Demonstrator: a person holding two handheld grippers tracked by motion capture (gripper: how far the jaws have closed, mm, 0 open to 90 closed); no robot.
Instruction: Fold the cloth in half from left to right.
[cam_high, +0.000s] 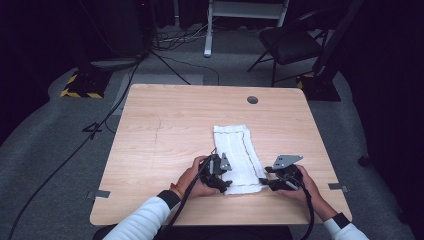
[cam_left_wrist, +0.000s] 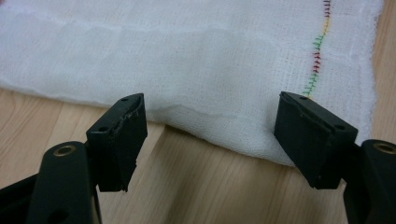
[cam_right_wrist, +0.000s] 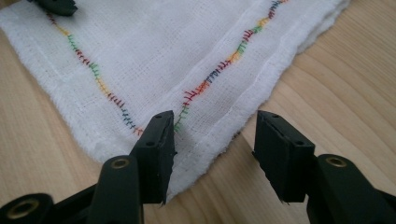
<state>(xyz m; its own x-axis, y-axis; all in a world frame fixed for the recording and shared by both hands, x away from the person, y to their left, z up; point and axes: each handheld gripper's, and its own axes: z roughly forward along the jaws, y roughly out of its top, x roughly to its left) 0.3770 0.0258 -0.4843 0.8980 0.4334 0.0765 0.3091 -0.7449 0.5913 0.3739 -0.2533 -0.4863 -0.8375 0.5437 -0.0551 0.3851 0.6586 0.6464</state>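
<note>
A white folded cloth (cam_high: 237, 150) with a line of many-coloured stitching lies lengthwise on the wooden table (cam_high: 165, 130). My left gripper (cam_high: 227, 184) sits at the cloth's near left corner. In the left gripper view its jaws (cam_left_wrist: 209, 100) stand wide apart, low over the cloth's edge (cam_left_wrist: 210, 60), with nothing pinched. My right gripper (cam_high: 264, 182) is at the near right corner. In the right gripper view it is open (cam_right_wrist: 215, 119), and the stitched corner of the cloth (cam_right_wrist: 154, 56) reaches in between the jaws, one fingertip (cam_right_wrist: 159, 135) resting over the fabric.
A round cable hole (cam_high: 252, 99) sits near the table's far edge. Beyond the table stand a black chair (cam_high: 290, 42) and a stand's base, with cables (cam_high: 100, 125) across the grey floor. The table's near edge runs just under my hands.
</note>
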